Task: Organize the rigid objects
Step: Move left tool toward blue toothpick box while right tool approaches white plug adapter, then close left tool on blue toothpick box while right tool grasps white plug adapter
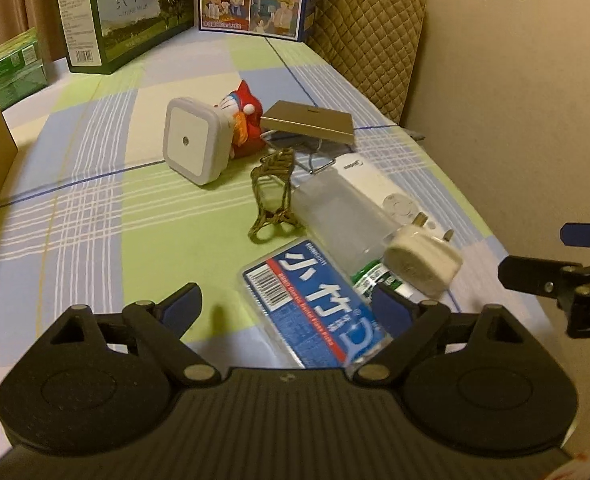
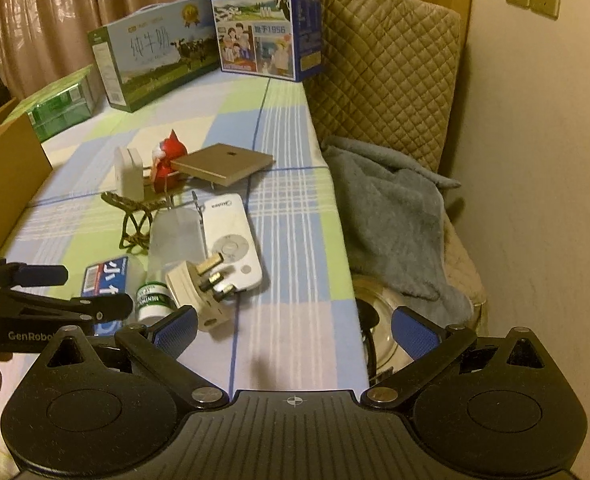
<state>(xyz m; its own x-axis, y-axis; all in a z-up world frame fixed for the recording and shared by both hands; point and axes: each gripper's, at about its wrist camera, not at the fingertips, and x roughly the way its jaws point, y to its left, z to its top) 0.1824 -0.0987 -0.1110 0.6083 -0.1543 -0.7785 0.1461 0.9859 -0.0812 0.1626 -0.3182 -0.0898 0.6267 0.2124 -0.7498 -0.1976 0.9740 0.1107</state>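
Both the left claw [image 1: 287, 304] and right claw [image 2: 295, 330] are gaping wide, holding nothing. The blue-labelled clear case [image 1: 311, 304], contents unreadable, is lying between the left claw's fingers on the tabletop [image 1: 135, 216]; the white plug [image 2: 199, 288] is sitting just ahead-left of the right claw.

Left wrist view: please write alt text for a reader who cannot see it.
An open left hand-held gripper hovers over a blue-labelled packet on a checked cloth. Beyond lie a white plug, a remote and a square night light.

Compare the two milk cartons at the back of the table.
The green milk carton is long, low and pale with a green border; the blue milk carton stands taller and is deep blue. The green one shows cows in a pasture; the blue one shows cartoon people. Both bear Chinese lettering.
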